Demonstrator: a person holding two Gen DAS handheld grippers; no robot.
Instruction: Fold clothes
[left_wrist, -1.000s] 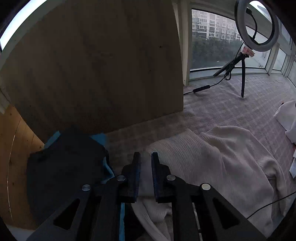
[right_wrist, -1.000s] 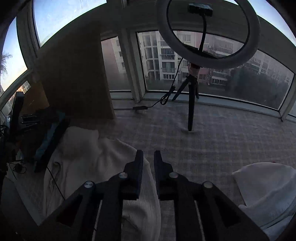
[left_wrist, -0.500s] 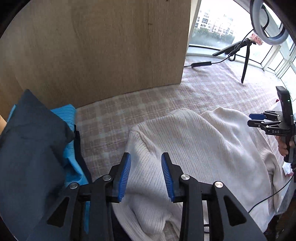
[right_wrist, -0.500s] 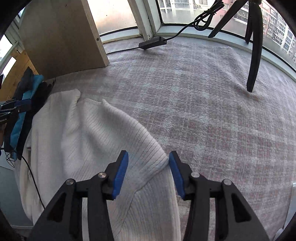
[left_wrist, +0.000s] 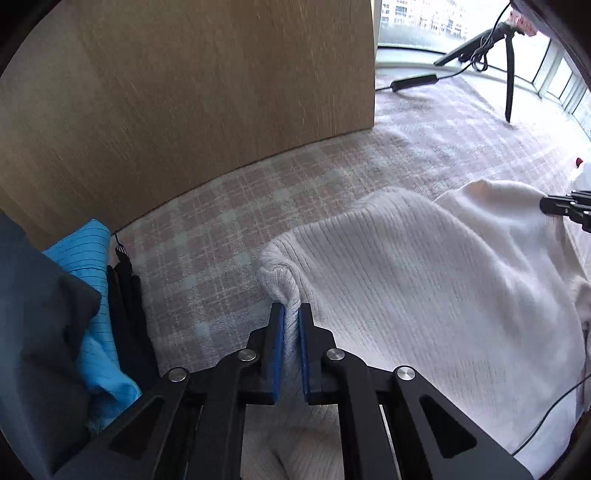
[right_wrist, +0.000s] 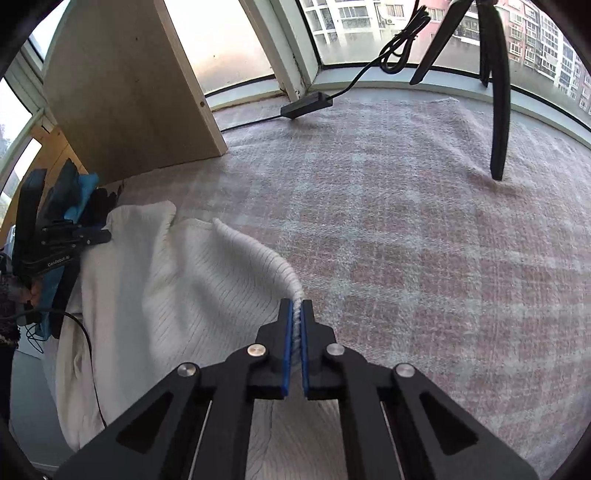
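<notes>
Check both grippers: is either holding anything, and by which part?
Both hold the white ribbed sweater. The left gripper is closing on a bunched fold at its edge; the right gripper pinches another raised edge.

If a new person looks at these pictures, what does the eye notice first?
First, the white ribbed sweater, spread on the checked blanket. Each gripper pinches a fold of its edge: the left gripper closing on it, the right gripper shut. Beside the sweater, by the wooden board, lie dark and blue clothes.
</notes>
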